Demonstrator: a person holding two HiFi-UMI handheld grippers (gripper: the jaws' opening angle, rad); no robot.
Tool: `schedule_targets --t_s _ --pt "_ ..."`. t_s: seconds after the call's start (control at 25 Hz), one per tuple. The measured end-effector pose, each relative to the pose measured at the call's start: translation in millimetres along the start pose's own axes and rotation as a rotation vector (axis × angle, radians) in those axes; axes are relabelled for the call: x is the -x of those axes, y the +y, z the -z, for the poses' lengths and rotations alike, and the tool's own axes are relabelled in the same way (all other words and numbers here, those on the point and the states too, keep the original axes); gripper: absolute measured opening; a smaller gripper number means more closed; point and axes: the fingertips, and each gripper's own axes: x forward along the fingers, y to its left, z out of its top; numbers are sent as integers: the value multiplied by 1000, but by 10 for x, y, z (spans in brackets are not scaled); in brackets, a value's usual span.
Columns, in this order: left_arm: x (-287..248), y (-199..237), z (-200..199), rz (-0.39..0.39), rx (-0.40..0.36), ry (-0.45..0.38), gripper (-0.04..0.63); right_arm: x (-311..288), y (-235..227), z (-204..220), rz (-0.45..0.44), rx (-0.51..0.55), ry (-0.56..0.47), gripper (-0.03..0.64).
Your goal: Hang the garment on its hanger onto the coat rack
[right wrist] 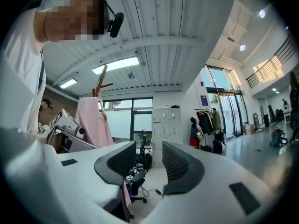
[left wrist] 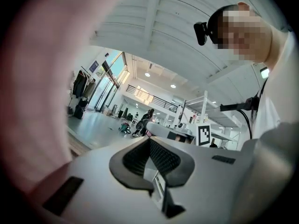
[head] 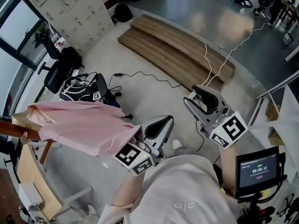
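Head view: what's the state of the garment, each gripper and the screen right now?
Pink garment: hanging on the wooden coat rack.
Left gripper: shut, no cloth seen between its jaws.
Right gripper: open, empty.
Screen: lit.

White right gripper (head: 190, 94), black pads (head: 208, 95), grey top (head: 187, 185)

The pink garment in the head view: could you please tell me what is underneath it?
Around the pink garment only grey floor shows, and a black bag pokes out past its far edge. Whatever lies directly beneath the cloth is covered.
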Motion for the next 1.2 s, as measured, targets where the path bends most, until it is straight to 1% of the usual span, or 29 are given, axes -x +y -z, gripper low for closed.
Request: schedule_targets --t_s 0.24,0.4,0.44,0.6,0.72,0.96,1.2 --pt "-205 77 100 22 26 22 6 137 22 182 72 -39 3 184" --pt "-324 87 135 42 25 35 6 231 -66 281 137 -46 4 181" --pt "-347 97 144 44 29 37 6 249 -91 293 150 -47 3 170" --pt "-438 135 173 65 62 53 6 302 -198 327 193 -64 1 167" --pt "-513 129 198 86 65 66 6 349 -262 364 222 -73 4 167" --pt "-623 83 235 118 59 80 6 443 -322 402 256 -77 5 167" --pt "-653 58 265 128 50 96 6 496 -319 451 267 -93 6 167"
